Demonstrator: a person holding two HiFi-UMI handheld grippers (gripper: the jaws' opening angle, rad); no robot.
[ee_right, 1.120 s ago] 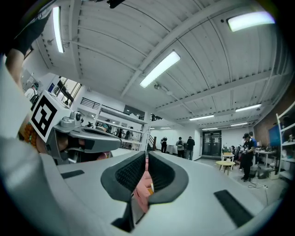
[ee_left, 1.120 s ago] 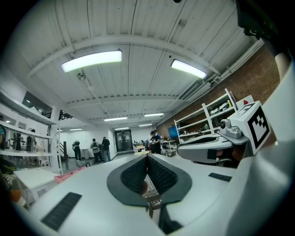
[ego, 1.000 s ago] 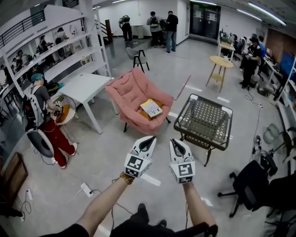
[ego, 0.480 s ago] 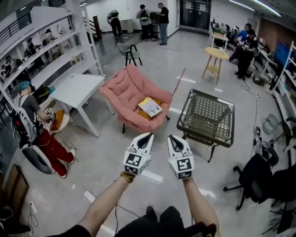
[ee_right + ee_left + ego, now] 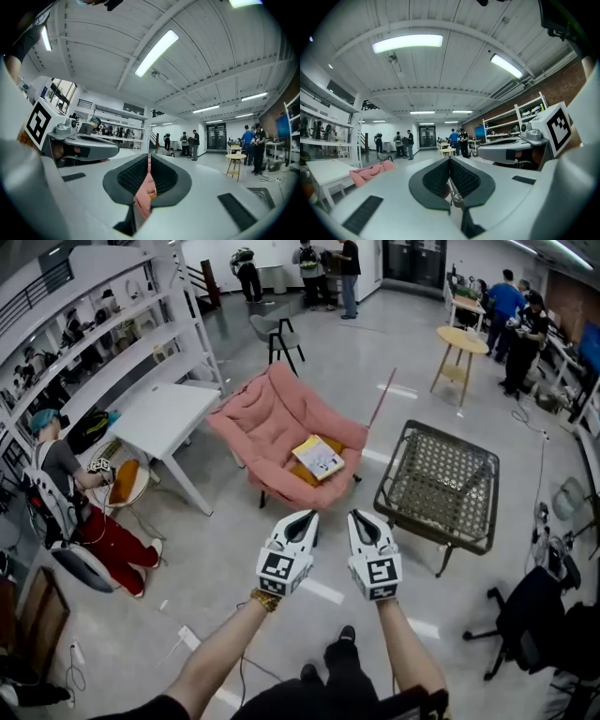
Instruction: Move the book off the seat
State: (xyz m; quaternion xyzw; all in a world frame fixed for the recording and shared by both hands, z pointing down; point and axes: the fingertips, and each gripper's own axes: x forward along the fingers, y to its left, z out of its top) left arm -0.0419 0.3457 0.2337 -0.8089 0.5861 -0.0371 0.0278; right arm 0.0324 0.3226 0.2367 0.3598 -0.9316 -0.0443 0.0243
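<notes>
A yellow-and-white book [image 5: 319, 457] lies on the orange cushion on the seat of a pink padded chair [image 5: 272, 418]. My left gripper [image 5: 306, 518] and right gripper [image 5: 360, 517] are held side by side in the air, short of the chair's front edge and pointing at it. Both are shut with nothing in them. The left gripper view shows the left gripper [image 5: 450, 158] with its pads together and the pink chair [image 5: 370, 171] off to the left. In the right gripper view a sliver of the pink chair [image 5: 142, 194] shows behind the closed right gripper [image 5: 149, 157].
A dark wire-mesh chair [image 5: 436, 482] stands right of the pink chair, a white table [image 5: 164, 418] left of it. A person in red trousers [image 5: 70, 507] sits at far left beside shelving [image 5: 84, 343]. An office chair [image 5: 530, 615] is at lower right. Several people stand at the back.
Both grippers and the head camera have moved forward together across the floor towards the pink chair, which now looks slightly nearer. Both grippers stay shut.
</notes>
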